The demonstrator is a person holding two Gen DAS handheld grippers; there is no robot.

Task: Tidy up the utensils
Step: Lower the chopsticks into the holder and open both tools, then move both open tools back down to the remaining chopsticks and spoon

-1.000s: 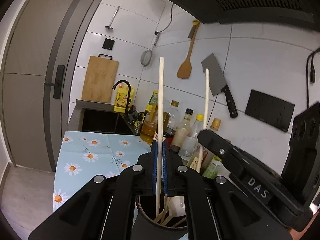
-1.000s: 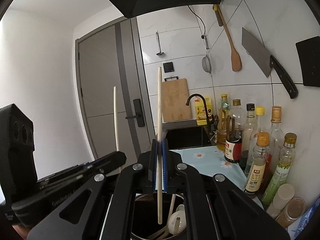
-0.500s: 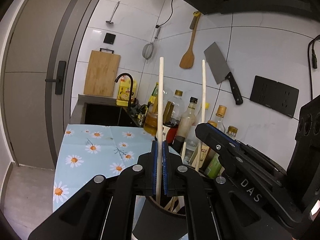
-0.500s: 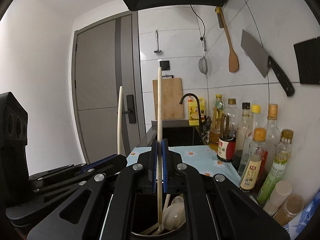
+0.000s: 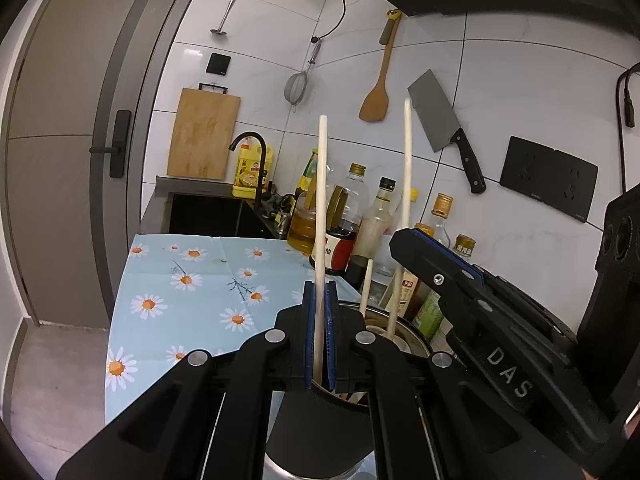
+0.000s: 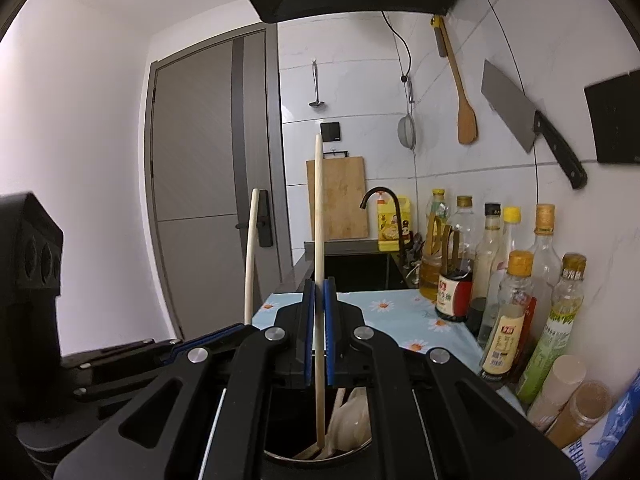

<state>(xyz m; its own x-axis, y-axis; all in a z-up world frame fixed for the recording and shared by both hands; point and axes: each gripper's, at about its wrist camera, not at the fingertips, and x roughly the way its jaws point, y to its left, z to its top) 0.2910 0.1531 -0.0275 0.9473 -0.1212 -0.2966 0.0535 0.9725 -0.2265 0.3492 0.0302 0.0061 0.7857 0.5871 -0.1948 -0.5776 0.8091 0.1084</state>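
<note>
In the left wrist view my left gripper (image 5: 319, 304) is shut on an upright pale wooden chopstick (image 5: 322, 200). Its lower end reaches down into the dark utensil holder (image 5: 404, 330) with a metal rim, right below the jaws. To the right, my right gripper (image 5: 406, 242) comes in holding a second chopstick (image 5: 407, 160) over the same holder. In the right wrist view my right gripper (image 6: 319, 296) is shut on that chopstick (image 6: 318, 220), whose tip sits inside the holder (image 6: 280, 458) beside a white spoon (image 6: 352, 412). My left gripper (image 6: 244, 328) shows at the left with its chopstick (image 6: 251, 256).
Several sauce and oil bottles (image 6: 508, 320) line the tiled wall on the right, close to the holder. A daisy-print cloth (image 5: 192, 280) covers the counter ahead, with a sink and black faucet (image 5: 256, 152) beyond. A cleaver (image 5: 444, 128), spatula and strainer hang on the wall.
Both grippers have sunk a little with their chopsticks, so the lower ends stand deeper in the holder. Both grips stay the same.
</note>
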